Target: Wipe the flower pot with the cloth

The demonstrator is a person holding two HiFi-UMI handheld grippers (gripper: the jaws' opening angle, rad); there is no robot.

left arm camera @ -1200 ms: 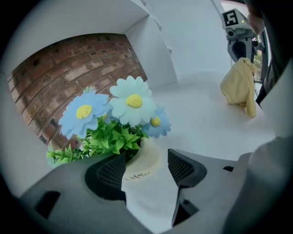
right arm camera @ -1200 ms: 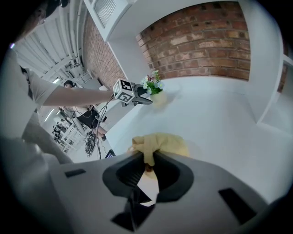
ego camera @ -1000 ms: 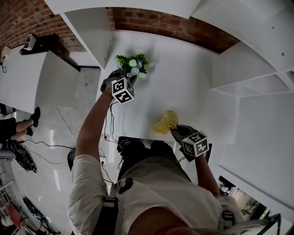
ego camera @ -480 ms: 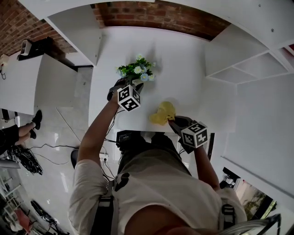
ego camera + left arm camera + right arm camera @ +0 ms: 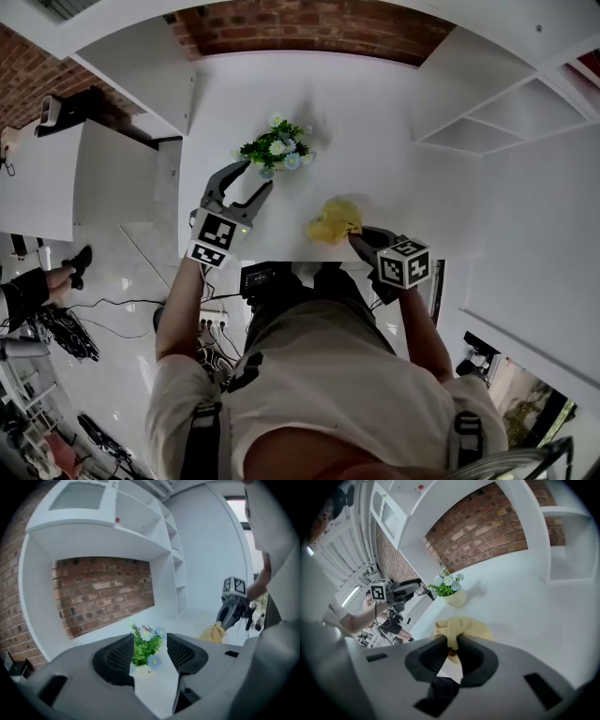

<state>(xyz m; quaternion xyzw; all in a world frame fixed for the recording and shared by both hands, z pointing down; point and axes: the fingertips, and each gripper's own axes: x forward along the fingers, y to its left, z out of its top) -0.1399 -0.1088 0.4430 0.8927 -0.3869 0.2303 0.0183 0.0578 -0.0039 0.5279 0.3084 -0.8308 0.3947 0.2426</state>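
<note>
**Yellow on white, brick behind**

The cloth (image 5: 334,221) in the right tool (image 5: 356,241) is yellow. Ahead of the left tool (image 5: 251,175), the flower pot (image 5: 456,599) is cream, with green leaves and white and blue blooms. Both tools are grey, their cubes (image 5: 405,263) checked black-and-white. The worktop (image 5: 394,131) is white, the brick wall (image 5: 300,21) red-brown.

Left gripper (image 5: 150,641) jaws, just opening, stand apart, empty; flower pot (image 5: 142,670) beyond on counter (image 5: 197,618); right gripper (image 5: 225,620) pinches yellow cloth (image 5: 213,633).

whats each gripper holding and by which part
Right gripper pinches the yellow cloth by a bunched fold. Left gripper holds nothing: jaws have just been opening, empty.
</note>
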